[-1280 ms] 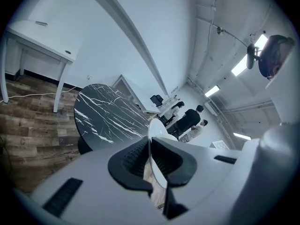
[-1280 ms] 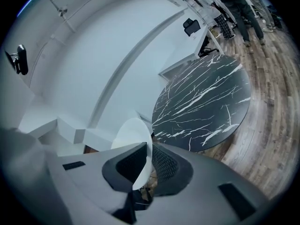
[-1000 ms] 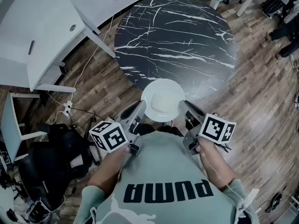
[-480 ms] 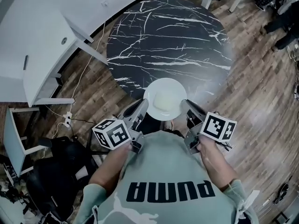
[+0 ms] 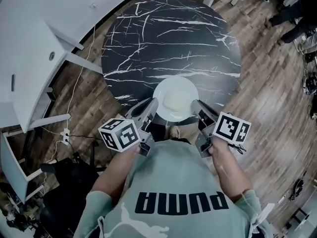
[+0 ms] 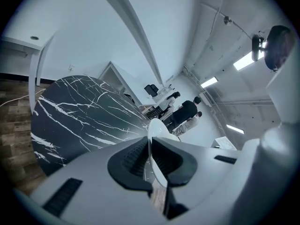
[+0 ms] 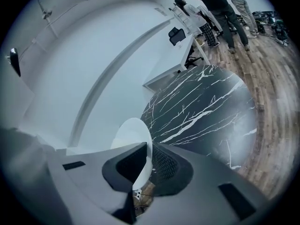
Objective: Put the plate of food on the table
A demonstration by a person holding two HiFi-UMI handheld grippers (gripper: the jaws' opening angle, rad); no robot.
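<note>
Nearest the camera, a person in a pale green shirt (image 5: 173,192) is holding one gripper in each hand, both bare forearms reaching forward. The left gripper (image 5: 147,109), carrying its marker cube (image 5: 119,135), is clamping the left rim of the white plate (image 5: 175,98); its own view is showing the rim pinched edge-on between the two dark ribbed pads (image 6: 133,159). The right gripper (image 5: 198,108), with its marker cube (image 5: 231,129), is gripping the opposite rim in the same way, jaws closed on the thin white edge. The plate is lying level between the two grippers, carrying a pale patch of food at its centre that is too faint to identify. It is sitting over the near edge of the round black marble-patterned table (image 5: 168,38); whether it is touching the top cannot be told. A wooden floor (image 5: 267,83) is surrounding the table. White desks (image 5: 44,29) are standing beyond, at upper left. Farthest off, people (image 7: 220,3) are standing by another desk.
</note>
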